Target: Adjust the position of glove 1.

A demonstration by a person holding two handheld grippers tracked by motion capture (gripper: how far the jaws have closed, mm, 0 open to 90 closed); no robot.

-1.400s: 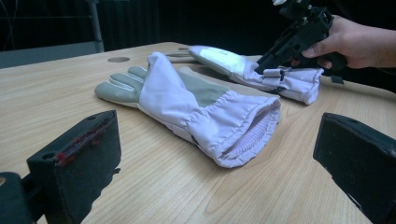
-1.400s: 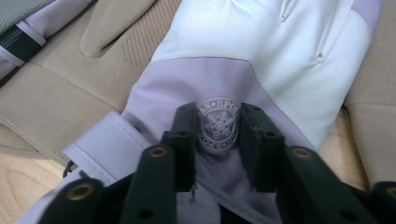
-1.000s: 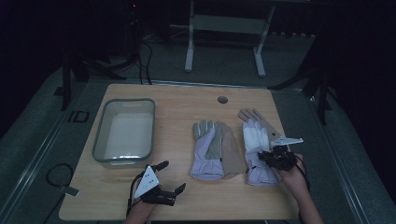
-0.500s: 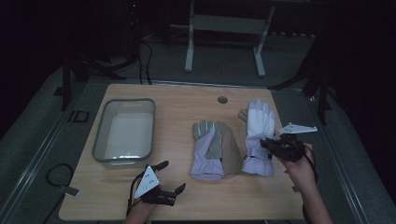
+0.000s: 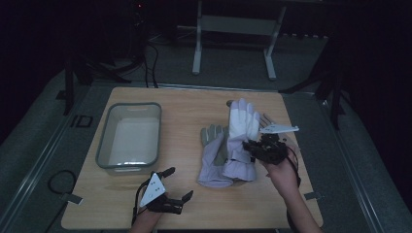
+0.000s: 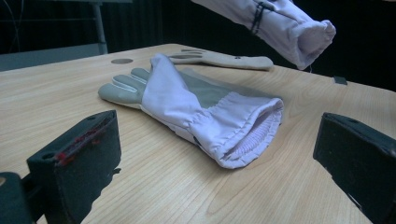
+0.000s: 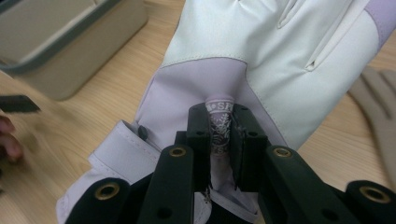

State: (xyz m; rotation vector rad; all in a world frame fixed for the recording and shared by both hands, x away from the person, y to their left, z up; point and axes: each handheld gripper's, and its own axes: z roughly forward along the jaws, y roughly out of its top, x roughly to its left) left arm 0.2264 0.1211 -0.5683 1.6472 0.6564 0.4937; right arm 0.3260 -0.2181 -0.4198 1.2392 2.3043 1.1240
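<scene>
Left of centre in the high view: grey tub [image 5: 129, 136] on the wooden table [image 5: 184, 107], unchanged from a second ago and seemingly bare inside. Bottom left: left gripper [image 5: 176, 185] parked low near the table's front edge, jaws wide apart, nothing between them, same spot as before. Middle of frame: one lavender glove [image 5: 213, 154] lying flat, cuff toward the front edge, not shifted. Just right of it: second glove [image 5: 241, 136], flat on the table a second ago, now lifted and carried up and leftward, fingers toward the far edge, partly overlapping the flat one in the picture. Clamped by the right gripper [image 5: 251, 146] on a pinch of fabric with a printed label near the cuff [image 7: 219, 128]. Third, beige glove [image 5: 266, 120] uncovered behind. Likely reading: pick-up done, carry toward the tub probably next.
</scene>
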